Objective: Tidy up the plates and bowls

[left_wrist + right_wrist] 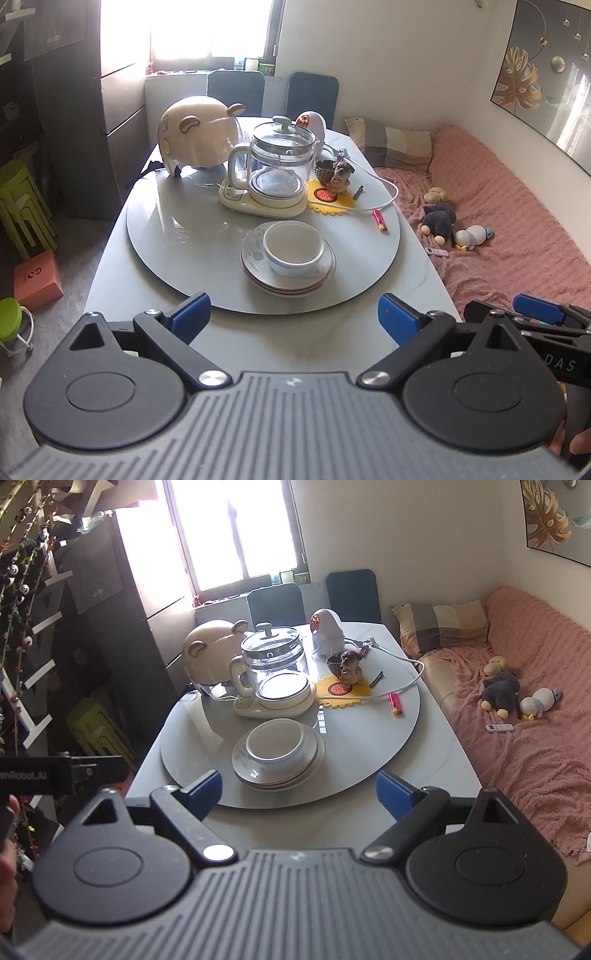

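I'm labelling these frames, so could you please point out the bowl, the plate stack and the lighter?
bowl (293, 248): left wrist view, inner floor.
plate stack (255, 254): left wrist view, top plate's left rim.
lighter (395, 703): right wrist view, mid-body.

Left gripper (293, 315) jaws spread wide, empty, above the tabletop's near edge. Right gripper (297, 794) likewise wide apart, empty, just beside it.
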### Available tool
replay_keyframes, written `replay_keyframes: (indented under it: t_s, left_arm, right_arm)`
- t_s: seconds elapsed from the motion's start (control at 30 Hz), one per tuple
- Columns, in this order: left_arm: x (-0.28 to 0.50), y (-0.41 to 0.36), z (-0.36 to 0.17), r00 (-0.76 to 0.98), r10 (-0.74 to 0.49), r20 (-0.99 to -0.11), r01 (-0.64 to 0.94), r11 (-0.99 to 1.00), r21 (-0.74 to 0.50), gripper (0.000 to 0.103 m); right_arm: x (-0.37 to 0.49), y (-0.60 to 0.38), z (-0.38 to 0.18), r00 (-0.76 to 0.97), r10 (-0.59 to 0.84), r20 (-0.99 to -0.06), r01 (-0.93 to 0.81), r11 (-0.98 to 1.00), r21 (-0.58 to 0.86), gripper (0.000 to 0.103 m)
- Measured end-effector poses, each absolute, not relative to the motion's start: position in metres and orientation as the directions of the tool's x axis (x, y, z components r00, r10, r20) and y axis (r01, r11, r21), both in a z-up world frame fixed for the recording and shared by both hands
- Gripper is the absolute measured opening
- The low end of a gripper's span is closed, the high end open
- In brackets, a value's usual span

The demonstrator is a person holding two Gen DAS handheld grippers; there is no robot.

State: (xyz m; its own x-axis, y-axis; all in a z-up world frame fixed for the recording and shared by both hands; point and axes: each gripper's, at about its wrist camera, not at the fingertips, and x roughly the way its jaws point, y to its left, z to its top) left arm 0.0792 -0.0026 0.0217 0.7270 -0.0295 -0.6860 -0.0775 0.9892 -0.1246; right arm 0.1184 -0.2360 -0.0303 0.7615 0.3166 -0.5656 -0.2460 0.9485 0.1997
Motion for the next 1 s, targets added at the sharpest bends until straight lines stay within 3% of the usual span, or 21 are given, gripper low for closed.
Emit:
replay_keyframes:
  t_s: [1.0]
  left_arm:
    - [0.075, -0.003, 0.027, 0.738, -0.058, -0.672, -0.031, 0.992, -0.121, 0.099]
  right_arm:
    - [0.102, -0.236, -0.024, 0.782, 0.310, -0.541, -0.250, 0.951, 0.184, 0.092]
